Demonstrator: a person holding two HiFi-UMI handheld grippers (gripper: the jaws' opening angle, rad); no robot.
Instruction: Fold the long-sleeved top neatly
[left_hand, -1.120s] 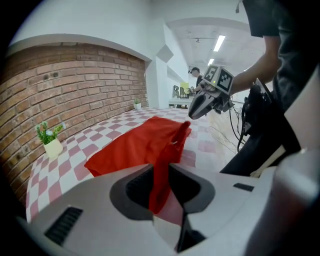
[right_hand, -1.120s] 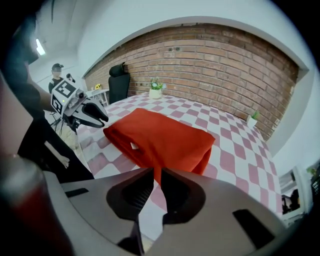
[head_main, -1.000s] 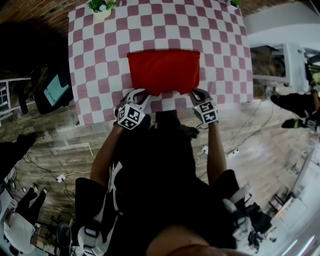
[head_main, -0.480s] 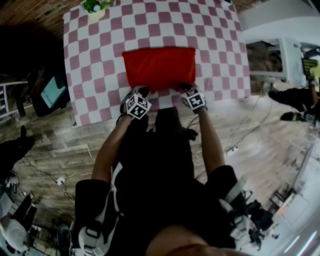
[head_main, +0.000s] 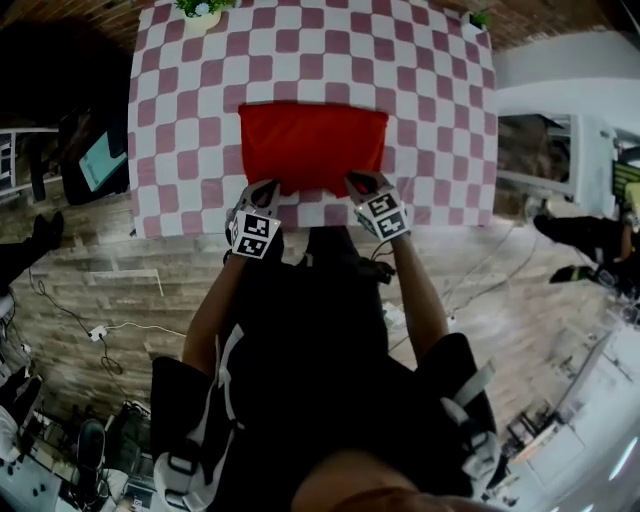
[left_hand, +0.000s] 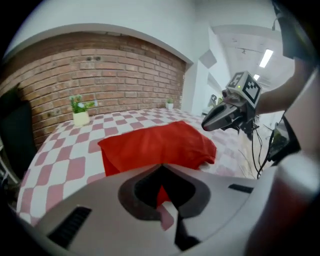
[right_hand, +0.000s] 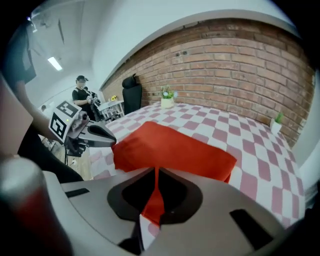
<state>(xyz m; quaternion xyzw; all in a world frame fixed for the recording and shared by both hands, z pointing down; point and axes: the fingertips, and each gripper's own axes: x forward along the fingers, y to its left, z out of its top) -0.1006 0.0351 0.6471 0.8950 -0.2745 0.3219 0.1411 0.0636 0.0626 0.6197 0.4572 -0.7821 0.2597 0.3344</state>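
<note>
Bench (head_main: 170, 110) in pink-white check cloth, with bare cloth left, right and beyond the red top (head_main: 312, 148), most of it on the far side. Top lies folded to a flat rectangle, centred, its near edge close to the bench's near edge. Left tongs (head_main: 263, 190) and right tongs (head_main: 362, 183) are each clamped on that near edge, one by each corner, red fabric pinched between. Plant pot (head_main: 203, 12) far-left corner, smaller pot (head_main: 477, 20) far-right, both well clear

Red top (head_main: 312, 146), folded rectangle, on checked tablecloth (head_main: 180, 110), near edge seemingly lifted
</note>
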